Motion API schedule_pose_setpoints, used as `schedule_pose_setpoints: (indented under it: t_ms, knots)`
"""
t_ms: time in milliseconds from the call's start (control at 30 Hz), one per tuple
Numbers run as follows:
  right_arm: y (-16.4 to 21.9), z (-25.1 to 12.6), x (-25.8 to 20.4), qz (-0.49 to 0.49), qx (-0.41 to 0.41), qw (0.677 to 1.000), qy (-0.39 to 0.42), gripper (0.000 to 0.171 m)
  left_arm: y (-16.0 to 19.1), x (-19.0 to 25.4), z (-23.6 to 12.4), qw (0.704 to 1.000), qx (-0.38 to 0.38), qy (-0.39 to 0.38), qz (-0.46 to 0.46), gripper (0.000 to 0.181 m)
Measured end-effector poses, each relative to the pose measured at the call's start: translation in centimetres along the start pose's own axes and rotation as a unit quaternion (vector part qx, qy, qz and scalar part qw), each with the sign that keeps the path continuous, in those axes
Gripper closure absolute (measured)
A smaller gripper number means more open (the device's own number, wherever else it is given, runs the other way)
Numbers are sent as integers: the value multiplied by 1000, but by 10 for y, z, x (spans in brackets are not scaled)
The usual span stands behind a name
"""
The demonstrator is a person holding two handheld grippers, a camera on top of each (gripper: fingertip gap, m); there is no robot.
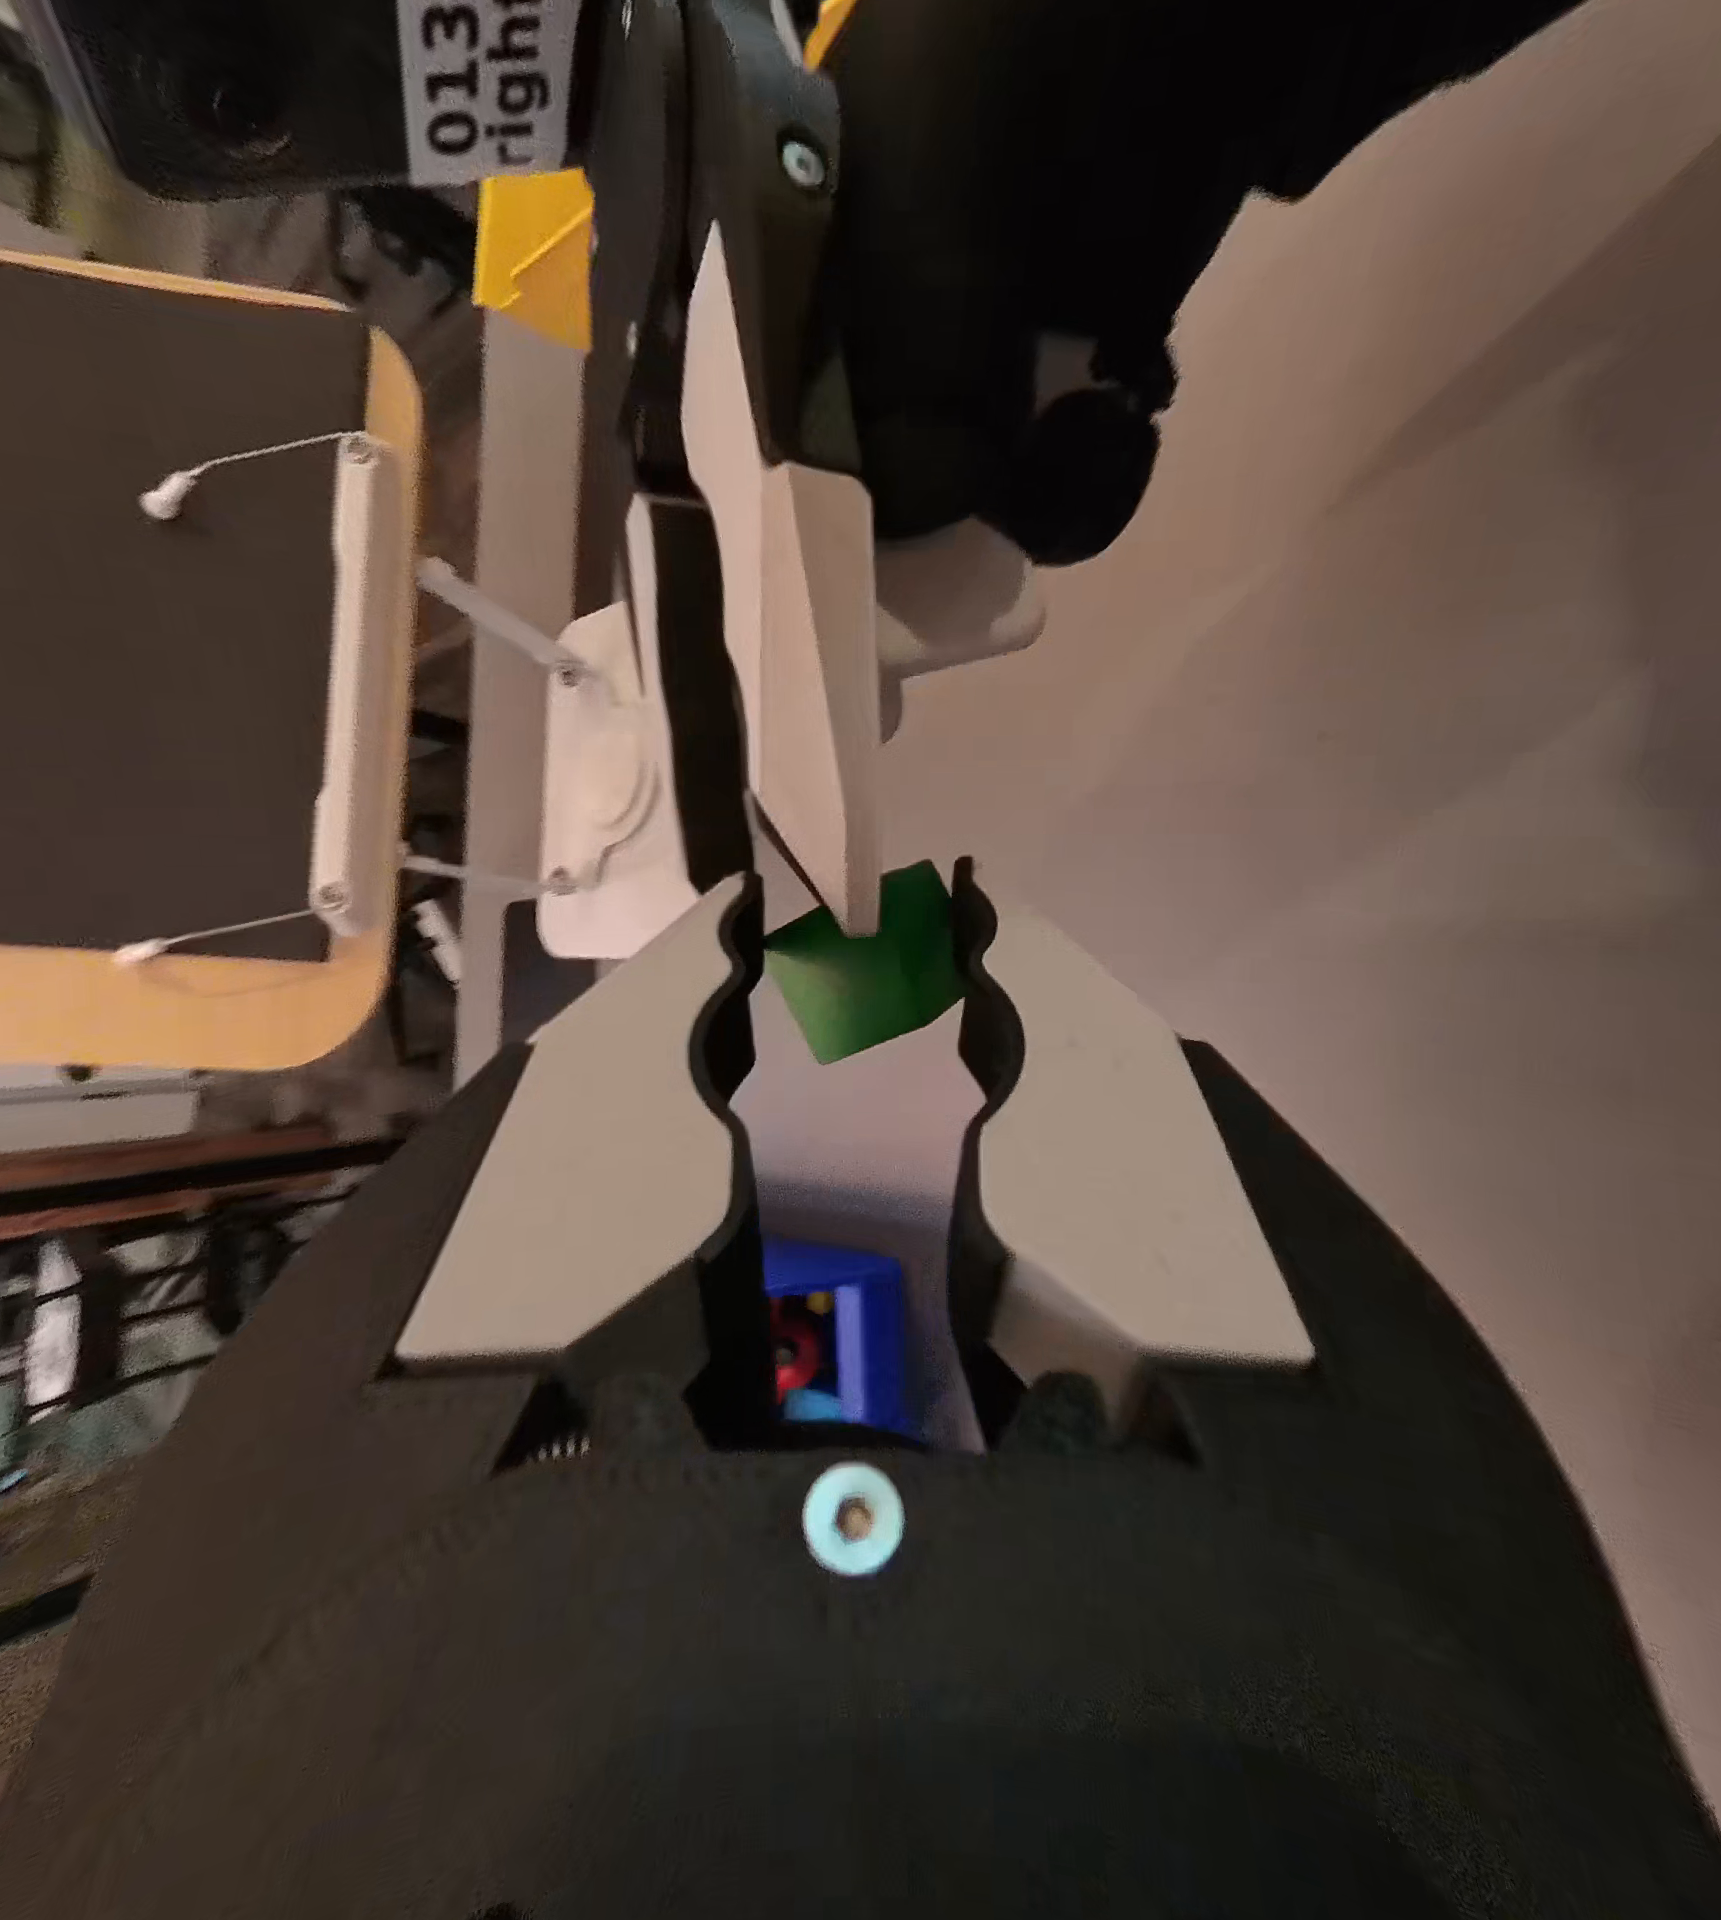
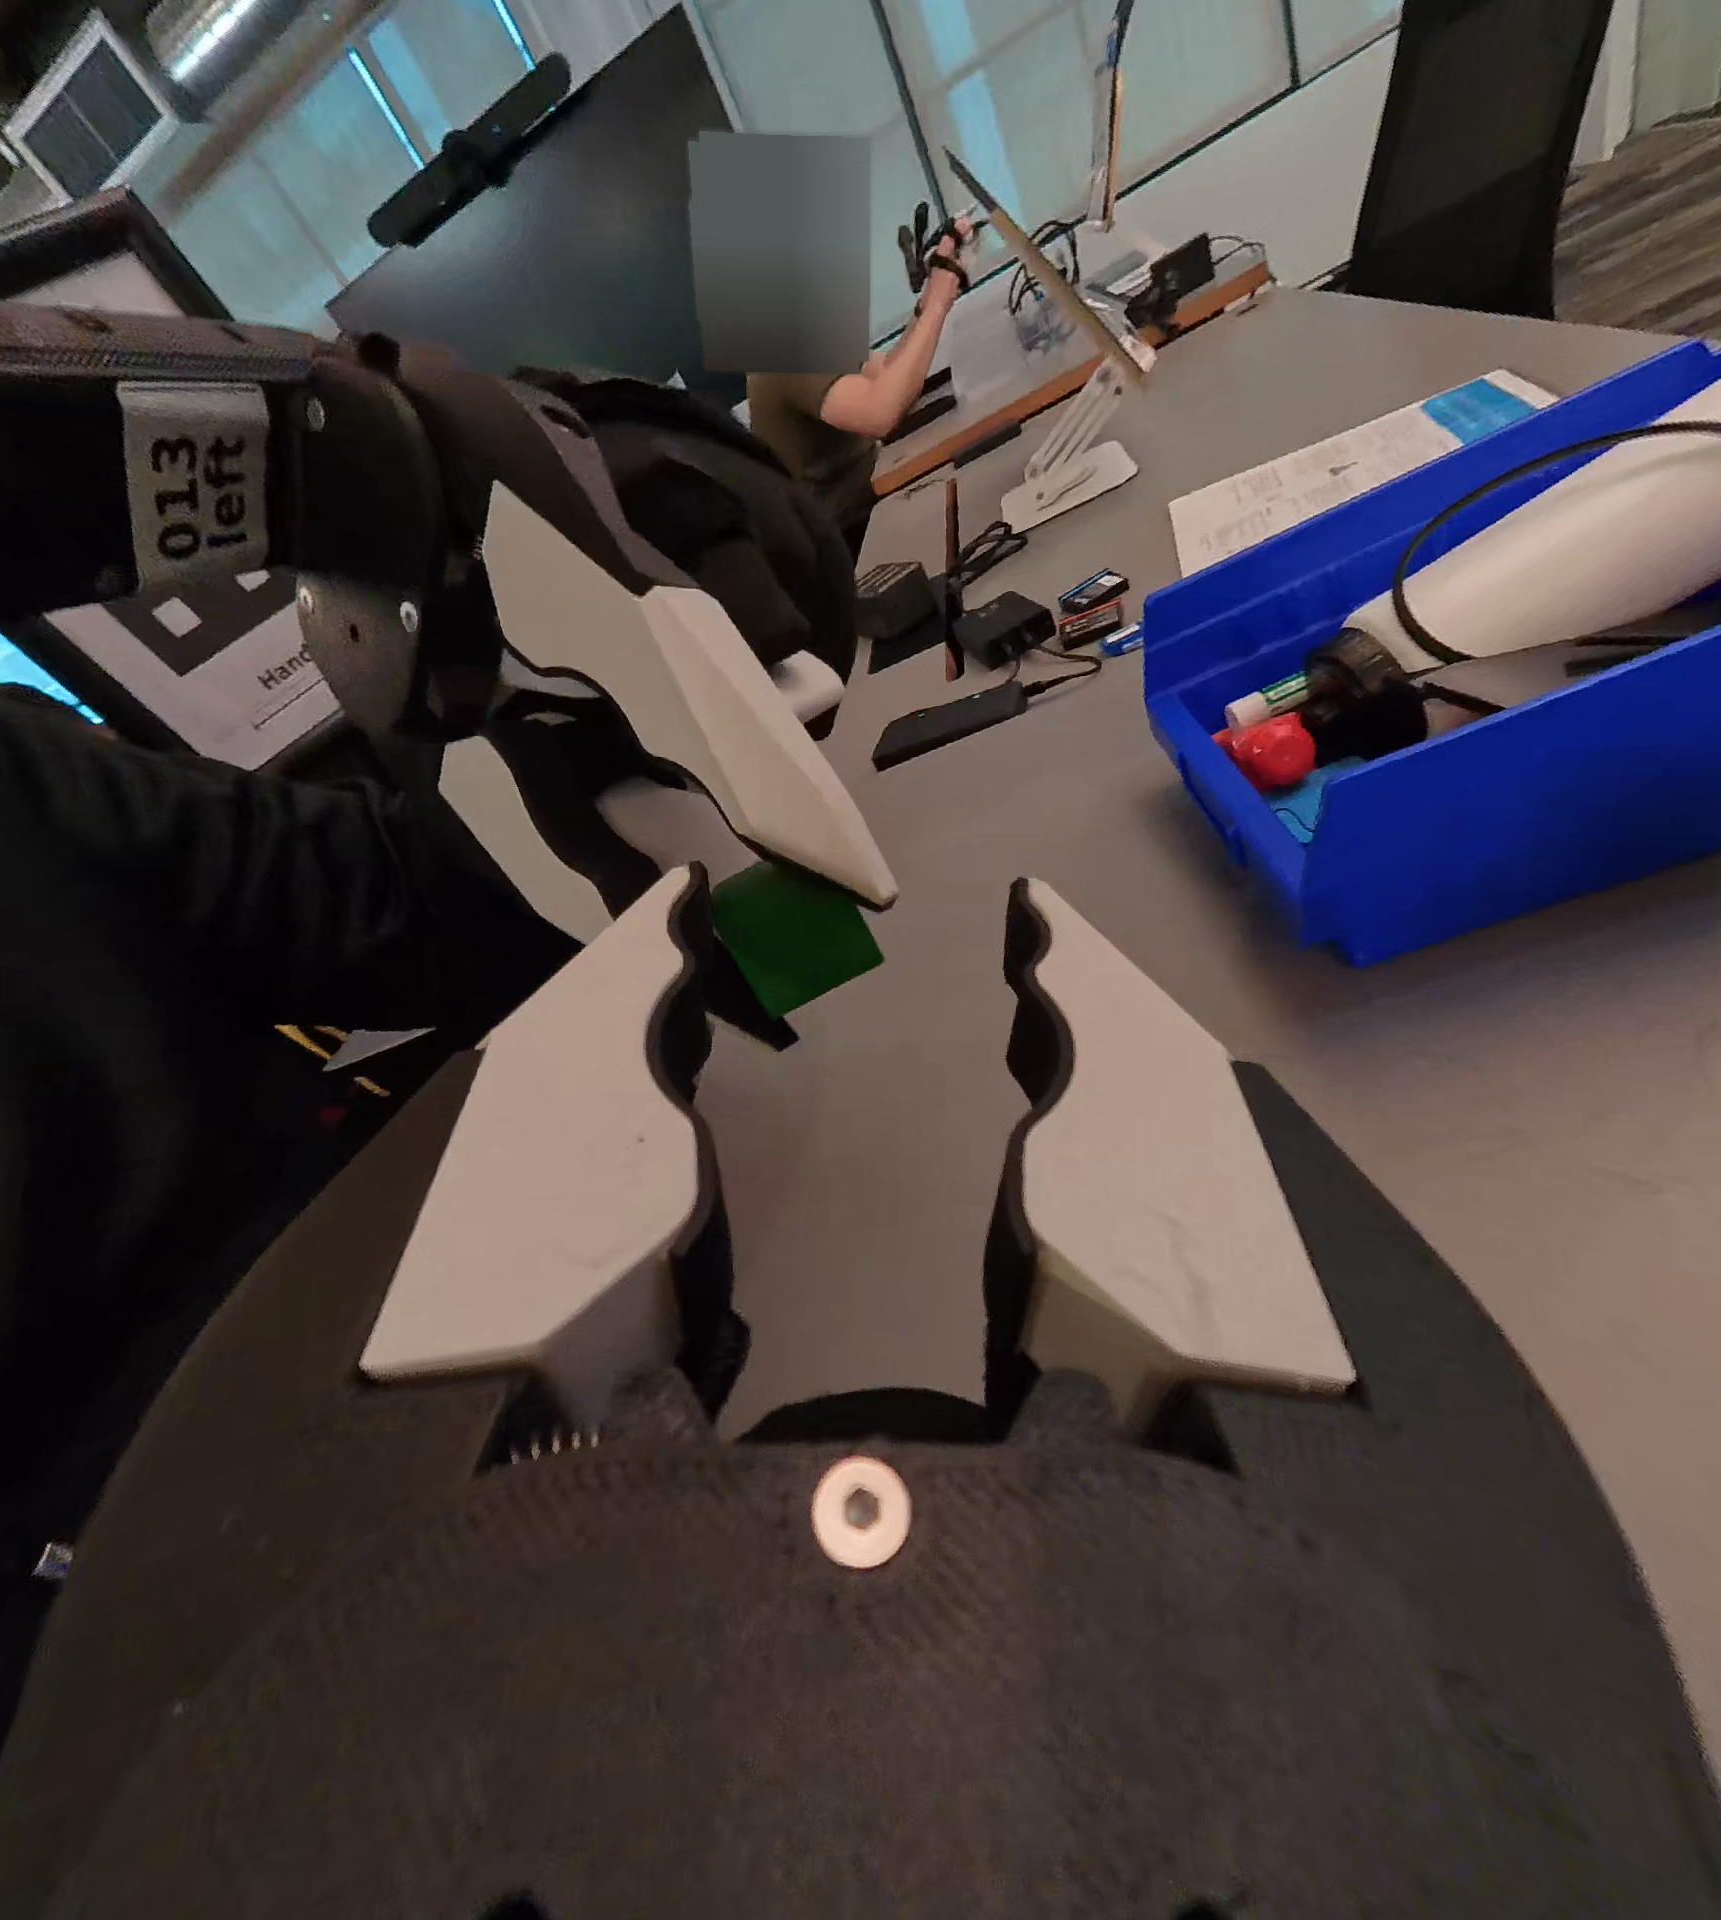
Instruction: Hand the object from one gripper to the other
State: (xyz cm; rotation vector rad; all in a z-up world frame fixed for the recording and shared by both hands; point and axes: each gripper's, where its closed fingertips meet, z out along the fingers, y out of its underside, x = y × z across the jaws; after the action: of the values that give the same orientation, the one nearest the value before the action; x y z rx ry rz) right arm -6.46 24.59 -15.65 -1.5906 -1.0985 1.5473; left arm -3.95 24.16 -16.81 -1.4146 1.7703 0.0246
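A green block (image 1: 866, 987) sits between the fingertips of my left gripper (image 1: 858, 920), which is shut on it and holds it above the grey table (image 2: 1407, 1247). My right gripper (image 2: 856, 904) is open, with its jaws wide apart. The block (image 2: 804, 940) lies just inside its left fingertip, with a wide gap to the other fingertip. In the left wrist view the right gripper's white fingers (image 1: 794, 707) reach down from above, one tip in front of the block. In the right wrist view the left gripper's upper finger (image 2: 731, 748) comes in from the upper left.
A blue bin (image 2: 1458, 842) with a white cylinder, a cable and small items stands on the table at the right; it also shows between my left fingers (image 1: 871, 1340). Black devices and cables (image 2: 949, 717) and a paper sheet (image 2: 1355, 478) lie behind. A person sits at the far table.
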Motion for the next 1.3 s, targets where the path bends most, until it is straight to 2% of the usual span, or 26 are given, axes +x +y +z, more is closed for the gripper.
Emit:
schedule_pose_setpoints:
  t_ms: [233,367,533,567,600,900,1300]
  knots:
    - [16,5,-10,-21,-37,998,-35,122,-1,13,0,998,31,56,-24,147]
    - [12,4,-15,-23,-15,998,-55,137,0,15,-1,996,43,71,-34,147]
    - [12,4,-16,-23,-17,998,-59,139,-2,15,-2,995,55,76,-42,147]
    - [12,4,-15,-24,-18,998,-56,147,-2,15,-2,995,56,77,-42,148]
    - [11,3,-15,-27,-13,998,-56,148,-4,14,-4,994,65,76,-42,157]
    - [10,4,-17,-22,-4,997,-68,148,-8,13,-3,994,73,72,-45,164]
    - [6,-2,0,23,48,996,-70,148,-5,1,5,996,65,31,-49,161]
